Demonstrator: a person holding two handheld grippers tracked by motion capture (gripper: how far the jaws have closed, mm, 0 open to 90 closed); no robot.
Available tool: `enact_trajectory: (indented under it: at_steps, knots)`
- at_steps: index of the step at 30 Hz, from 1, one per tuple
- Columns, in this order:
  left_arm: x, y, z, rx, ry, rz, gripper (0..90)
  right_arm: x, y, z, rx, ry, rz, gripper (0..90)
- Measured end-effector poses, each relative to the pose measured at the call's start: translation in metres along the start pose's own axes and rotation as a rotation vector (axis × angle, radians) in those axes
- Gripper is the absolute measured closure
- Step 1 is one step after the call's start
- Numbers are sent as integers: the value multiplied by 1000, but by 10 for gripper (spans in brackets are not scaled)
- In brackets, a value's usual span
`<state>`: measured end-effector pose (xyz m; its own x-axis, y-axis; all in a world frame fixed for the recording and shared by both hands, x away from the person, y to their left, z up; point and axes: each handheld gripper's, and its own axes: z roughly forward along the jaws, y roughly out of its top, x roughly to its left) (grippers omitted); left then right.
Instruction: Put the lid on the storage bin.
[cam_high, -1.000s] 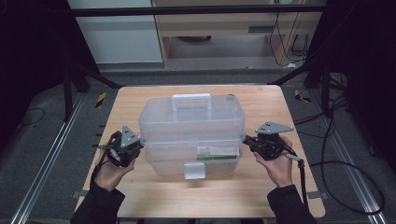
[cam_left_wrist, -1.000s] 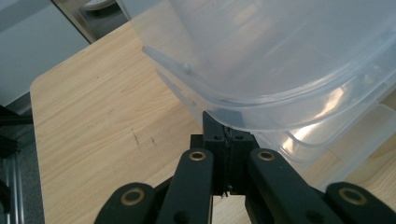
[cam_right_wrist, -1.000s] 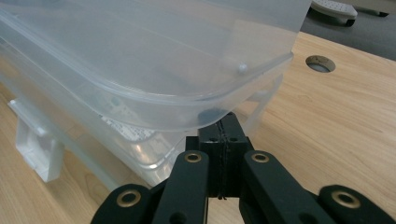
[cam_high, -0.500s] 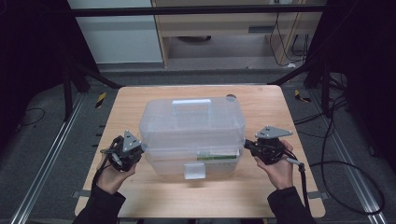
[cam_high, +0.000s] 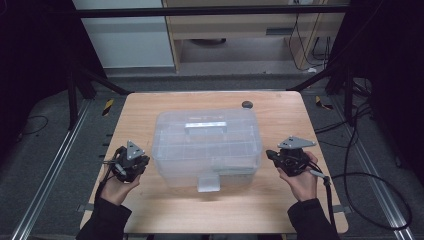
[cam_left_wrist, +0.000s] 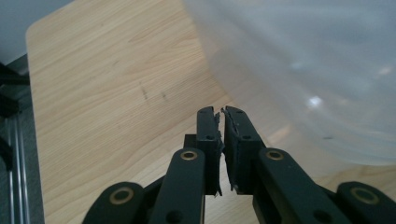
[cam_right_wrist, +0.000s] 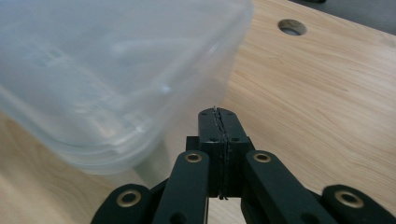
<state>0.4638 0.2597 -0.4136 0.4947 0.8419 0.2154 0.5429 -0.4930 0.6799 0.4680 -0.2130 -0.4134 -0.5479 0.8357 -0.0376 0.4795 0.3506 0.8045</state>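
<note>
A clear plastic storage box (cam_high: 207, 147) with a lid, a top handle and a front latch sits in the middle of the wooden table (cam_high: 280, 112). My left gripper (cam_high: 142, 162) is just off the box's left side, shut with nothing in it. In the left gripper view its tips (cam_left_wrist: 220, 113) nearly meet, and the box wall (cam_left_wrist: 303, 70) is to their right. My right gripper (cam_high: 270, 154) is close beside the box's right side, shut and holding nothing. The right gripper view shows its jaws (cam_right_wrist: 217, 113) pressed together, with the box corner (cam_right_wrist: 116, 70) at the left.
A round hole (cam_high: 246, 104) (cam_right_wrist: 292, 26) is in the tabletop behind the box. Metal frame rails (cam_high: 50, 170) run along both sides of the table, and cables (cam_high: 370, 180) lie on the floor at the right.
The box has come down from a raised position to lie flat on the table. Both grippers have dropped a little and drawn slightly away from its sides.
</note>
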Motion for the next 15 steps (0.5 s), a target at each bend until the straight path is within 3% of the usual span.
enact_trajectory:
  at_steps: [4, 6, 10, 15]
  knots:
    - [11, -8, 9, 9, 23, -37, 792, -7, -5, 2, 7, -45, 16, 828]
    - [21, -15, 13, -9, 42, -77, 705, -14, -10, 3, 20, -87, 17, 759]
    - [31, -24, 17, -17, 61, -131, 636, -24, -18, 5, 34, -128, 34, 659]
    - [38, -30, 20, -22, 92, -150, 514, -34, -27, 4, 16, -161, 56, 508]
